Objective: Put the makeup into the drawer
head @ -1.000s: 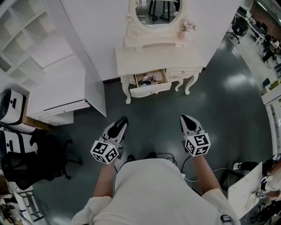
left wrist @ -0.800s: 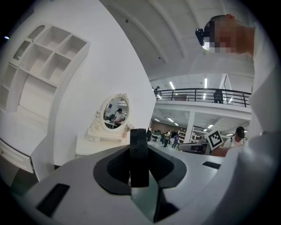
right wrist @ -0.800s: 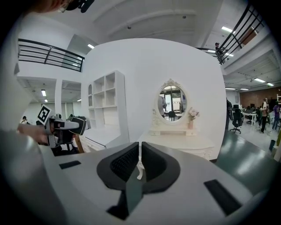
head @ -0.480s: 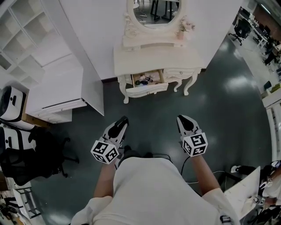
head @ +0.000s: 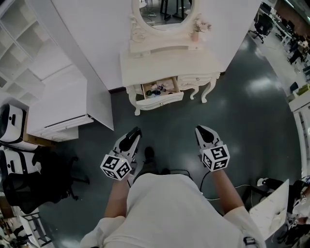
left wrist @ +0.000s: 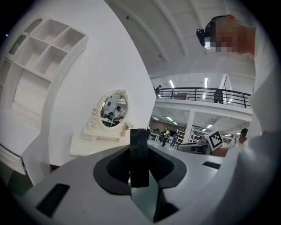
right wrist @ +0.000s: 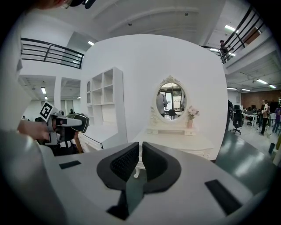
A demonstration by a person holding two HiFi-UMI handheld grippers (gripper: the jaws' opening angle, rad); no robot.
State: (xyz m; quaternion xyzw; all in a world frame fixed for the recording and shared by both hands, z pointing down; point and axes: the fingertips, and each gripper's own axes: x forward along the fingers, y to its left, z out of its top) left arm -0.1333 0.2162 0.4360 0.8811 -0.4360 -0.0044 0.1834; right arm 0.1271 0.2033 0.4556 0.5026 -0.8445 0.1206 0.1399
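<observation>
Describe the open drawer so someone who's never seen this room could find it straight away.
Against the white wall stands a cream vanity table with an oval mirror on top. The drawer sits under the tabletop at the front's left side; it alone is pulled out, small items showing inside, while its right-hand neighbour is shut.

Office hall: mezzanine railing (left wrist: 197,92), desk chairs (head: 261,23), staged dressing table (head: 164,63).
</observation>
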